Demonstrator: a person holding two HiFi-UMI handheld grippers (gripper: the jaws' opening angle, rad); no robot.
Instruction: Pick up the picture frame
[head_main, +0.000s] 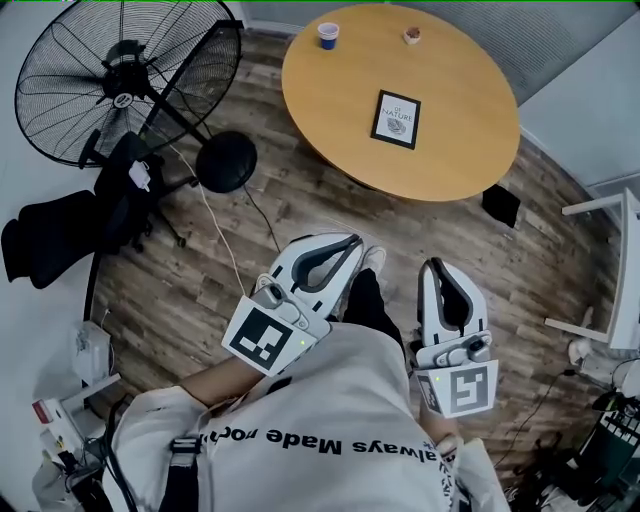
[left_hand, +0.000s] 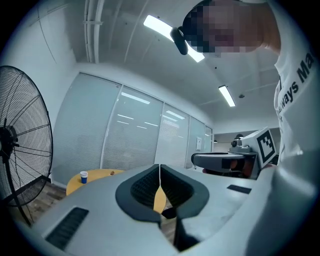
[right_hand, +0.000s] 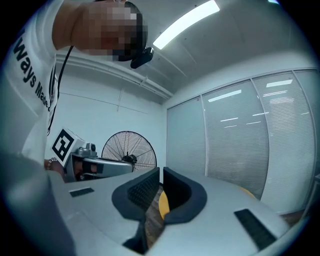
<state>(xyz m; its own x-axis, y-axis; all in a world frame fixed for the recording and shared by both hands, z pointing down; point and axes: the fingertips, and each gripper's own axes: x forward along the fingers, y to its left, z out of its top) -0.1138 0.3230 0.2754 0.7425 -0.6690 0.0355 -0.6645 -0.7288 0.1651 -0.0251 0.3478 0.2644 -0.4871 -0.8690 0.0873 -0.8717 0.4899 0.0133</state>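
Note:
The picture frame (head_main: 396, 119), black-edged with a white print, lies flat on the round wooden table (head_main: 450, 150) in the head view. Both grippers are held level in front of the person, well short of the table. My left gripper (head_main: 352, 241) is shut with nothing in it; in the left gripper view its pads (left_hand: 159, 167) meet, and the table (left_hand: 102, 174) shows far beyond. My right gripper (head_main: 437, 266) is shut and empty too, its jaws (right_hand: 161, 173) almost touching. The frame is not visible in either gripper view.
A blue cup (head_main: 328, 35) and a small object (head_main: 412, 35) stand at the table's far edge. A large floor fan (head_main: 120, 80) and a black chair (head_main: 60, 238) are at the left, with cables on the wooden floor. White furniture (head_main: 610, 270) is at the right.

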